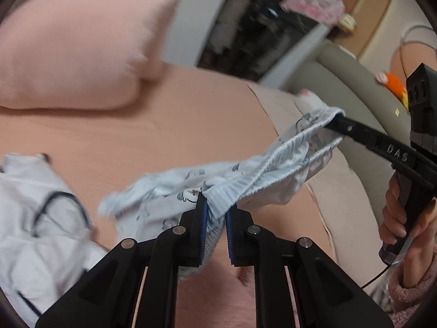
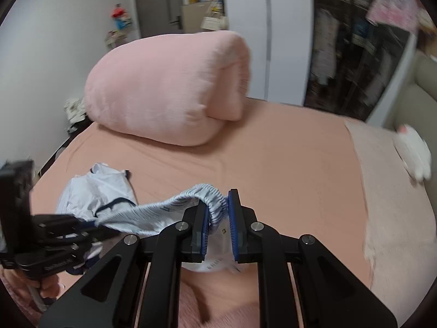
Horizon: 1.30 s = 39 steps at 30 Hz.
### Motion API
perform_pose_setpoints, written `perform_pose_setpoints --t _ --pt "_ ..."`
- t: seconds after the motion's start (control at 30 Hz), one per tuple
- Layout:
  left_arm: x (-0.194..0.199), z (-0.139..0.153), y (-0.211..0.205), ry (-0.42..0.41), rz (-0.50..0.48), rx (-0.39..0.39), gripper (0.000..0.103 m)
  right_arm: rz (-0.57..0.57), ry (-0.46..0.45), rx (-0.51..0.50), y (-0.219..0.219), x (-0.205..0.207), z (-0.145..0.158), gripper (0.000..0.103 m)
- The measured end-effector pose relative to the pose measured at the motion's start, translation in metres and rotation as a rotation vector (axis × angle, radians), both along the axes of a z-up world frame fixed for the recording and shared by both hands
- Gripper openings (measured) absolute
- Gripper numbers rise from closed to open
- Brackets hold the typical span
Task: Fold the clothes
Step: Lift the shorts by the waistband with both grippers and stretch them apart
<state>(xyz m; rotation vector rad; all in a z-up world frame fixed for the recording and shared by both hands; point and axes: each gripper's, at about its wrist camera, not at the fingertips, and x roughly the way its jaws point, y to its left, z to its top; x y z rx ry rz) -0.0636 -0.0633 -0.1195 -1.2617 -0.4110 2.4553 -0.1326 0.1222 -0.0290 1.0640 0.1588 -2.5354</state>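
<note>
**Pale blue shorts held aloft between two grippers, over a bed**

Left gripper (image 1: 217, 218): blue pads clamped on the elastic waistband of the pale blue printed shorts (image 1: 273, 164). Right gripper (image 2: 220, 218): pinching the waistband's other end, cloth stretched between them above the pink bedsheet (image 2: 273, 158). Beyond: white garment with dark trim (image 2: 95, 191), lying crumpled. Farthest: rolled pink blanket (image 2: 169, 87).

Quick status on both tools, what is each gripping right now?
Left tool: closed on the light blue shorts at the waistband.
Right tool: closed on the same shorts.
</note>
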Motion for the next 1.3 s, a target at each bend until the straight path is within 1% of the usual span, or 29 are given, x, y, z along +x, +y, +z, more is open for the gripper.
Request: perform_pose_setpoints --t 0.13,0.23,0.27,0.33,0.37,0.4,0.43,0.47,0.57,0.67,0.73,0.77,0.87,1.03,1.07,1.13,1.17,1.2,1.23,1.27,1.3 --pt "-0.007 -0.023 0.026 -0.066 -0.074 -0.001 0.015 -0.086 -0.056 0.043 0.046 0.016 -0.021 0.012" --pt "-0.012 -0.034 0.040 -0.094 -0.107 0.000 0.018 -0.131 -0.108 0.031 0.080 0.025 -0.034 0.012" --pt "-0.010 -0.033 0.043 -0.095 -0.117 0.015 0.021 -0.144 -0.117 0.025 0.089 0.028 -0.036 0.012" --pt "-0.006 -0.030 0.049 -0.093 -0.137 0.053 0.034 -0.163 -0.124 0.019 0.105 0.032 -0.039 0.012" --pt "-0.005 -0.024 0.052 -0.087 -0.147 0.082 0.047 -0.172 -0.126 0.017 0.111 0.033 -0.041 0.012" --pt "-0.004 -0.020 0.060 -0.076 -0.154 0.101 0.052 -0.181 -0.128 0.016 0.116 0.033 -0.044 0.012" --pt "-0.004 -0.013 0.065 -0.058 -0.160 0.105 0.052 -0.186 -0.134 0.014 0.121 0.032 -0.047 0.012" --pt "-0.004 -0.009 0.068 -0.050 -0.164 0.090 0.052 -0.187 -0.142 0.007 0.125 0.032 -0.048 0.012" --pt "-0.006 -0.017 0.097 -0.065 -0.229 0.013 0.052 -0.177 -0.154 -0.014 0.132 0.032 -0.050 0.012" --pt "-0.010 -0.032 0.128 -0.088 -0.304 -0.016 0.052 -0.155 -0.144 -0.030 0.131 0.031 -0.048 0.012" --pt "-0.014 -0.044 0.144 -0.097 -0.307 -0.075 0.052 -0.147 -0.134 -0.043 0.132 0.030 -0.044 0.012" --pt "-0.014 -0.050 0.144 -0.118 -0.293 -0.111 0.052 -0.149 -0.127 -0.045 0.133 0.030 -0.042 0.012" --pt "-0.015 -0.070 0.136 -0.193 -0.240 -0.219 0.039 -0.179 -0.095 -0.045 0.142 0.030 -0.036 0.012" --pt "-0.016 -0.103 0.123 -0.318 -0.149 -0.400 0.039 -0.252 -0.103 -0.034 0.168 0.025 -0.039 0.012" --pt "-0.014 -0.108 0.117 -0.340 -0.138 -0.422 0.039 -0.262 -0.112 -0.030 0.172 0.023 -0.042 0.012" --pt "-0.009 -0.115 0.102 -0.378 -0.119 -0.430 0.039 -0.266 -0.136 -0.027 0.177 0.021 -0.049 0.012" --pt "-0.008 -0.116 0.098 -0.384 -0.111 -0.430 0.034 -0.265 -0.147 -0.023 0.177 0.021 -0.052 0.012" --pt "-0.007 -0.116 0.095 -0.387 -0.104 -0.431 0.016 -0.260 -0.162 -0.018 0.176 0.021 -0.056 0.012" --pt "-0.008 -0.110 0.092 -0.369 -0.086 -0.417 0.007 -0.254 -0.178 -0.012 0.174 0.020 -0.061 0.012" --pt "-0.010 -0.101 0.088 -0.345 -0.066 -0.399 0.005 -0.243 -0.199 -0.010 0.172 0.020 -0.066 0.013" --pt "-0.012 -0.093 0.085 -0.321 -0.045 -0.381 0.004 -0.230 -0.223 -0.010 0.169 0.020 -0.072 0.015"
